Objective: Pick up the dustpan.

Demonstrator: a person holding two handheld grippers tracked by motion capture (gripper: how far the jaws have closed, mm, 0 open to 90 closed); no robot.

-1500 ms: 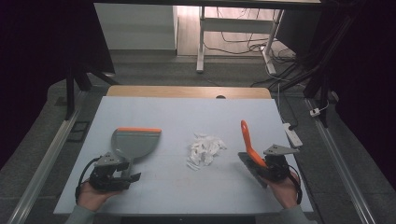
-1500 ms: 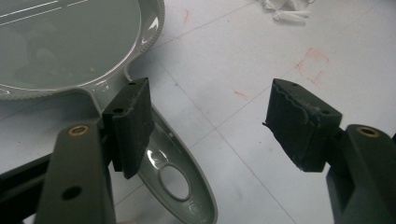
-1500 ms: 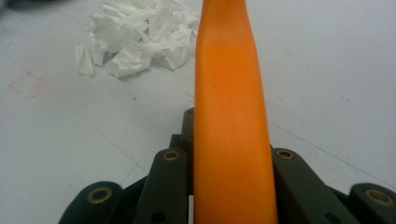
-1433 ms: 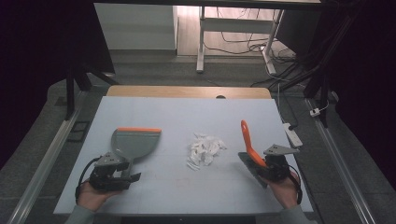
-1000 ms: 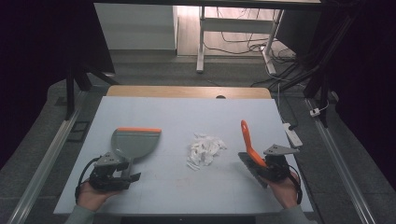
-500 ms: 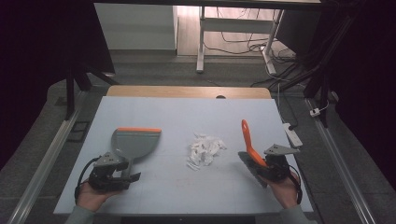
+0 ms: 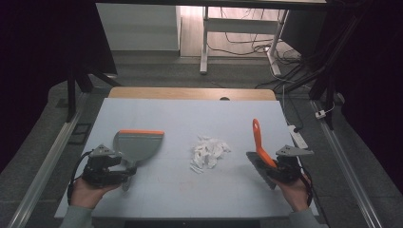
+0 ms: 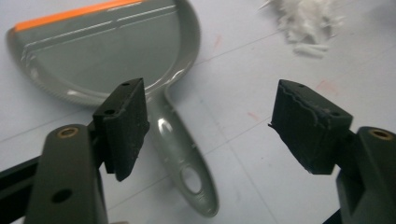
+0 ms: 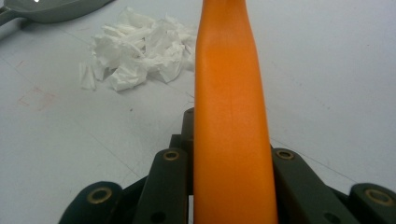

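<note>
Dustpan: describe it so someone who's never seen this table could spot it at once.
On the pale table, look at the left half, ahead of the left gripper. The dustpan lies flat there, a grey scoop whose handle runs back between that gripper's open jaws. Its orange front lip sets it apart from the white paper scraps at centre and the orange-handled brush on the right.

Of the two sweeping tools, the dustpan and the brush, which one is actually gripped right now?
The brush with the orange handle: the right claw is shut on it. The grey dustpan lies flat on the table, its handle between the open left claw's jaws, untouched.
</note>
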